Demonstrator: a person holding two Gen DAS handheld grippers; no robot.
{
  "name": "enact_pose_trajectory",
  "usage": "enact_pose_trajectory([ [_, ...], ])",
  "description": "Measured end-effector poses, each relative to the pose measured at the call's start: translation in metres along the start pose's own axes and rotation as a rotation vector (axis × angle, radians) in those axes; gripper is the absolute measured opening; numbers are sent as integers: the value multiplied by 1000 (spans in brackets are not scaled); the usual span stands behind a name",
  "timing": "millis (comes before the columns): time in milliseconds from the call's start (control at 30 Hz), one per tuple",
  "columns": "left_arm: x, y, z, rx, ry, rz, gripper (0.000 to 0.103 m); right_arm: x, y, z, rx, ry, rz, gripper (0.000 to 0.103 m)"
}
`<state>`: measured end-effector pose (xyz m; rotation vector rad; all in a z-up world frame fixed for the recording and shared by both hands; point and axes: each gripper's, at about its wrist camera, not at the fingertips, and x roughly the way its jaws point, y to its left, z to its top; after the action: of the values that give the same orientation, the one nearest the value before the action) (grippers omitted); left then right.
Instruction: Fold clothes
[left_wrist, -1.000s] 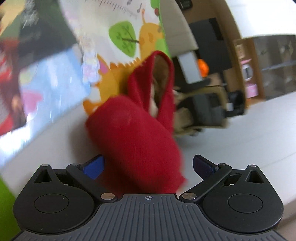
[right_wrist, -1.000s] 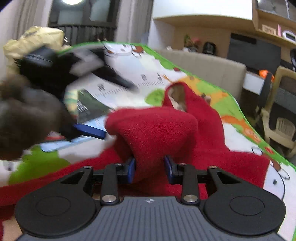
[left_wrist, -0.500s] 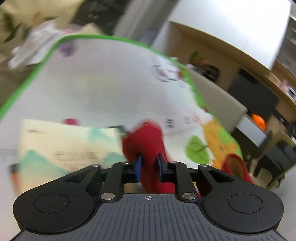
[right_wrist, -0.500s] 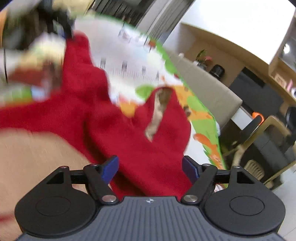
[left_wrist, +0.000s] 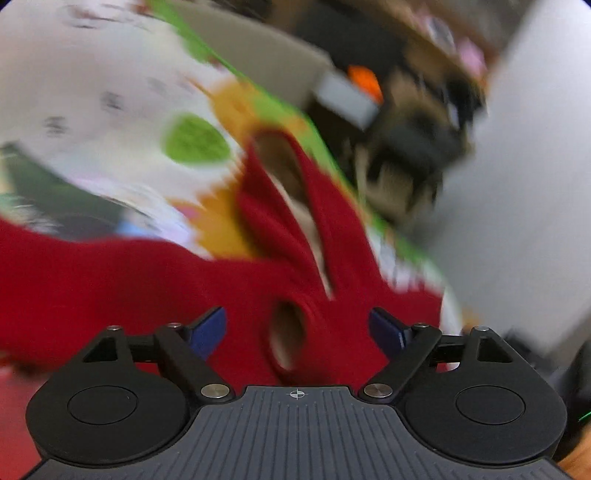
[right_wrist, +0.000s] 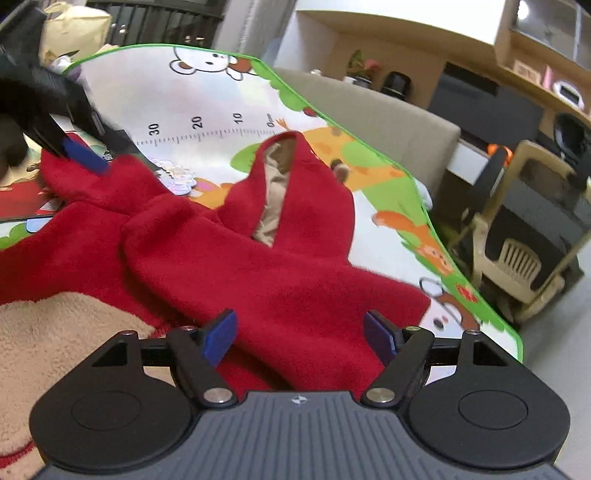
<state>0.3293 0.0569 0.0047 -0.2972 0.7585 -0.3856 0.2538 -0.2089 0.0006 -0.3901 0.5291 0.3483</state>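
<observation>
We see the red hooded fleece (right_wrist: 280, 280) spread on the cartoon play mat (right_wrist: 207, 99), hood (right_wrist: 295, 199) pointing away. Our right gripper (right_wrist: 300, 332) hovers over it, jaws spread and empty. Our left gripper (left_wrist: 297, 328), likewise spread, holds nothing above a sleeve.

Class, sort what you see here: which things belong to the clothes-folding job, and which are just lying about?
Job:
red hooded garment
left gripper, open
right gripper, open
play mat, the folding surface

Lying about:
beige chair
grey cushion
</observation>
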Motion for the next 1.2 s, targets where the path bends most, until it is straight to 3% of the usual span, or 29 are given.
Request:
enact_pose_trajectory([
  [33, 19, -11, -3, 45, 31, 36, 80, -2, -2, -4, 7, 0, -3, 78],
  [100, 46, -19, -7, 105, 67, 99, 30, -6, -7, -7, 23, -8, -11, 78],
  [133, 52, -21, -8, 126, 66, 118, 23, -7, -10, -7, 30, -18, -20, 78],
  [200, 46, -26, -8, 159, 3, 122, 18, -7, -16, -3, 34, -40, -55, 78],
  [267, 31, -36, 3, 228, -122, 163, 18, 2, -22, 8, 26, -48, -124, 78],
  [333, 24, -38, 11, 269, -173, 213, 18, 22, -30, 18, 45, -36, -196, 78],
  [433, 32, -26, 1, 275, -100, 271, 20, 66, -40, 16, 59, 47, -253, 78],
  [500, 38, -14, -13, 289, -45, 315, 28, 93, -45, 7, 76, 117, -255, 81],
  [600, 7, 5, -19, 228, -83, 313, 54, 81, -49, 7, 116, 79, -225, 81],
  [633, -12, 10, -18, 182, -111, 303, 53, 72, -50, 9, 117, 57, -219, 81],
  [733, -57, 45, -15, -28, -171, 275, 65, 35, -52, 15, 185, -16, -122, 86],
  [833, -84, 88, -18, -226, -210, 343, 71, 7, -50, 16, 316, -50, 73, 102],
  [900, -89, 108, -23, -308, -205, 390, 74, 8, -43, 11, 410, -18, 205, 103],
  [967, -88, 130, -31, -451, -186, 395, 76, 16, -28, 4, 466, 36, 308, 103],
  [1033, -81, 143, -35, -520, -188, 397, 75, 25, -12, -3, 490, 83, 368, 103],
  [1133, -68, 138, -27, -432, -212, 459, 65, 36, 1, -5, 472, 116, 322, 103],
  [1167, -62, 135, -24, -393, -210, 479, 57, 39, 1, -6, 479, 127, 315, 103],
  [1200, -55, 133, -22, -359, -205, 498, 41, 41, 0, -5, 491, 136, 314, 103],
])
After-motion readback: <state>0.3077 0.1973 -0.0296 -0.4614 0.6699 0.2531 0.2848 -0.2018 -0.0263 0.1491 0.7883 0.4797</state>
